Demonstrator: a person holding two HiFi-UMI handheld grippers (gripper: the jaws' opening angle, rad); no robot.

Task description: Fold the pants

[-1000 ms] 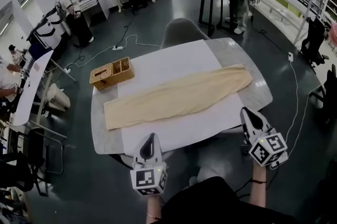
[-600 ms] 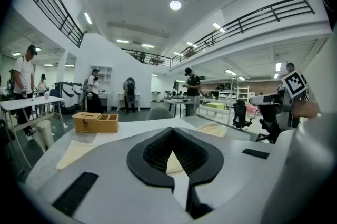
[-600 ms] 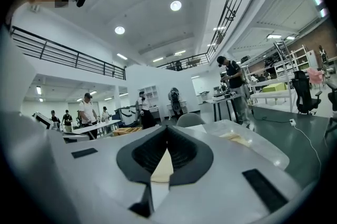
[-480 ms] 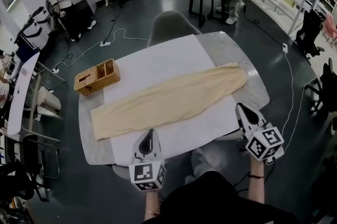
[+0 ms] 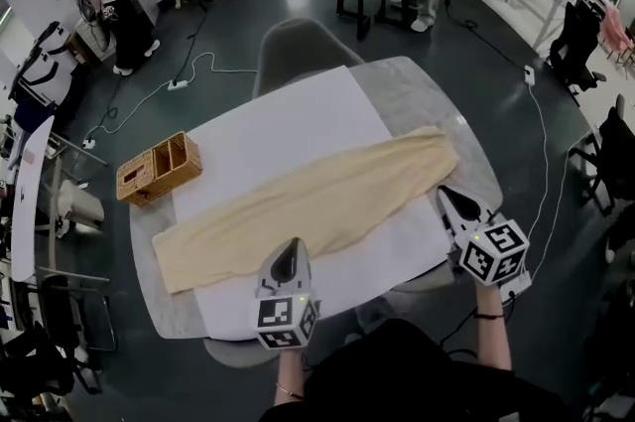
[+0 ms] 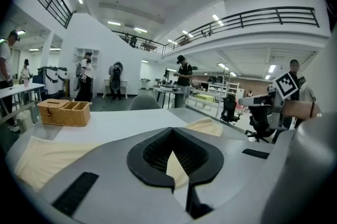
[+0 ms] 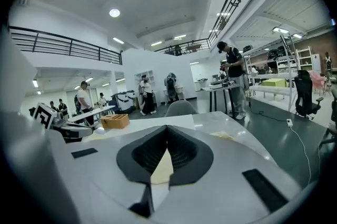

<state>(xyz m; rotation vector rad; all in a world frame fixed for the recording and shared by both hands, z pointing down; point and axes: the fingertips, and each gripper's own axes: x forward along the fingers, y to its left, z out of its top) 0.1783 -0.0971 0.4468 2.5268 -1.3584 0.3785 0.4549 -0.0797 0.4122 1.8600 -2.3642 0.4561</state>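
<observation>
The beige pants [image 5: 298, 202] lie flat in a long strip, running diagonally across the white sheet [image 5: 278, 127] on the table. My left gripper [image 5: 287, 253] is shut, its tip at the near edge of the pants around their middle. My right gripper [image 5: 443, 196] is also shut, its tip just below the right end of the pants. Neither gripper holds anything. In the left gripper view, the left gripper [image 6: 172, 138] points over the pants [image 6: 37, 162]. In the right gripper view, beige cloth shows past the right gripper [image 7: 167, 136].
A wicker basket [image 5: 159, 168] stands at the table's left side, beyond the pants. A grey chair [image 5: 298, 53] is tucked in at the far side. The grey table rim [image 5: 466, 112] shows around the sheet. Several people, tables and cables are farther off in the room.
Both grippers have moved forward from in front of the table to over its near edge, reaching the pants. The head view has shifted with them. The pants have not moved.
</observation>
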